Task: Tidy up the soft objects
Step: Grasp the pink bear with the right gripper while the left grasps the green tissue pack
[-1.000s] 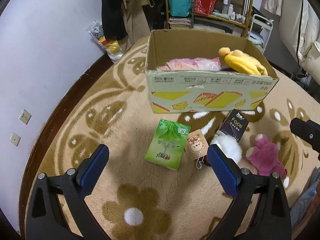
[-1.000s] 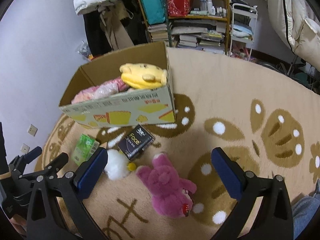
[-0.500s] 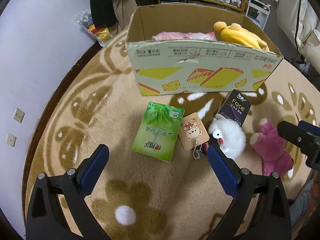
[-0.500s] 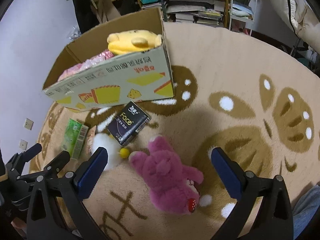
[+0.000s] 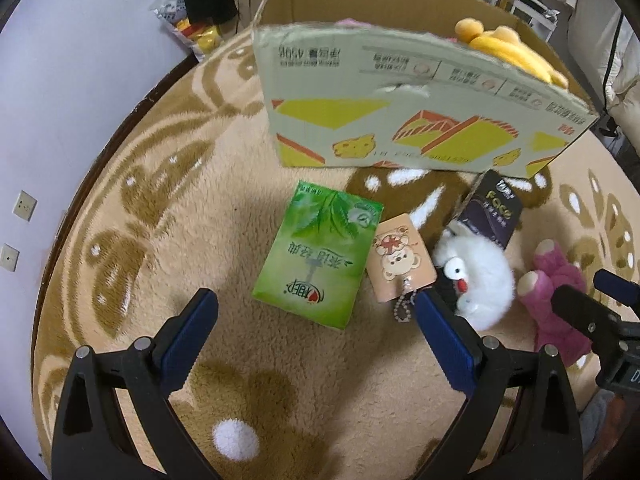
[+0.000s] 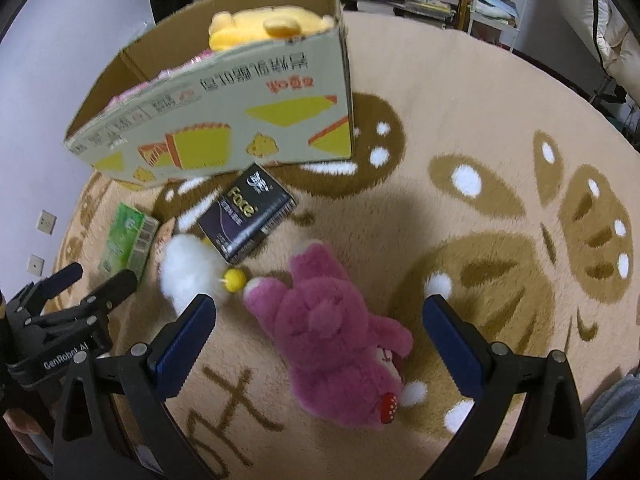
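Left gripper (image 5: 316,328) wide open, holding nothing, low over fluffy tan rug (image 5: 160,208). Green flat tissue pack (image 5: 318,254) lies between its blue fingers (image 5: 190,330), at 12 o'clock. Small tan bear card with bead chain (image 5: 400,258) touches pack at 3 o'clock. White fluffy toy (image 5: 478,276) just beside right finger.

Right gripper (image 6: 320,344) wide open, empty. Pink plush bear (image 6: 334,330) lies on rug between its fingers. Dark tissue box (image 6: 248,212) at 11 o'clock. Open cardboard box (image 6: 224,116) behind, yellow plush (image 6: 256,28) inside.

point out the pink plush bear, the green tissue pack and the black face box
pink plush bear (image 6: 328,332), right wrist view, on its back
green tissue pack (image 5: 316,252), left wrist view, middle of its top face
black face box (image 6: 246,212), right wrist view, on the printed top
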`<act>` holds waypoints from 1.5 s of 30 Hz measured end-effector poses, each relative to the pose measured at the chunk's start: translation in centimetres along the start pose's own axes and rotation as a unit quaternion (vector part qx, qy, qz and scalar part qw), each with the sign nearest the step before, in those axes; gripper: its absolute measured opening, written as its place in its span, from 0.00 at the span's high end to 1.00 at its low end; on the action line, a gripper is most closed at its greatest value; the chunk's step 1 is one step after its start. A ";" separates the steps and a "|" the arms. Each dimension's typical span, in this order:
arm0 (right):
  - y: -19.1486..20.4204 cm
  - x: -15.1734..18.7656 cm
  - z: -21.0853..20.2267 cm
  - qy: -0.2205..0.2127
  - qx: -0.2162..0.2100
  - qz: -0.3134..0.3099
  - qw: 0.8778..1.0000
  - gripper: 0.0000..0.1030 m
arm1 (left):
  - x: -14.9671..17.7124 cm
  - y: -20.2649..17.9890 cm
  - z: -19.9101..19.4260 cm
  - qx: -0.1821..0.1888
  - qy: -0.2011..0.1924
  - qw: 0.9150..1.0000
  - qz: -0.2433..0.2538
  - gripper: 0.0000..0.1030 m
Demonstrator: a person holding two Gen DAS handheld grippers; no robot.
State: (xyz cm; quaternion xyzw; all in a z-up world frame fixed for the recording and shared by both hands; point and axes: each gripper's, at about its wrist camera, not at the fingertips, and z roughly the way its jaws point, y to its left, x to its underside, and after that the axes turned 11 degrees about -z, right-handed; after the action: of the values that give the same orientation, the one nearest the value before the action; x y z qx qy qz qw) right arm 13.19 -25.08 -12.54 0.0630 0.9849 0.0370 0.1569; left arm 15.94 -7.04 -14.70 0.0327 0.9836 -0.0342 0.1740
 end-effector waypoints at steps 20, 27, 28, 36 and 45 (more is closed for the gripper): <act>-0.1 0.6 3.3 0.052 0.019 -0.011 0.998 0.05 | -0.7 0.0 2.9 -0.018 0.011 1.000 0.002 0.05; -1.3 0.6 3.5 0.052 0.017 -0.014 0.998 0.06 | -1.2 0.0 3.0 -0.027 -0.009 1.000 -0.004 0.18; -1.0 0.5 3.5 0.052 0.016 -0.014 0.998 0.08 | -1.2 0.0 2.9 -0.030 -0.013 0.999 -0.005 0.20; 0.2 0.3 3.3 0.051 -0.005 -0.026 0.998 0.37 | -1.0 -0.1 2.6 -0.012 -0.017 1.000 0.002 0.42; 0.5 -0.8 0.8 -0.014 0.000 -0.028 1.000 0.48 | 0.3 -0.6 0.6 -0.014 -0.040 0.999 0.015 0.43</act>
State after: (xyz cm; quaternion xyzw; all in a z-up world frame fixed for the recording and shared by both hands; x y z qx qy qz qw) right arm 14.29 -24.70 -13.05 0.0363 0.9841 0.0313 0.1712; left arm 15.83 -7.64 -15.37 0.0437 0.9756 -0.0188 0.2142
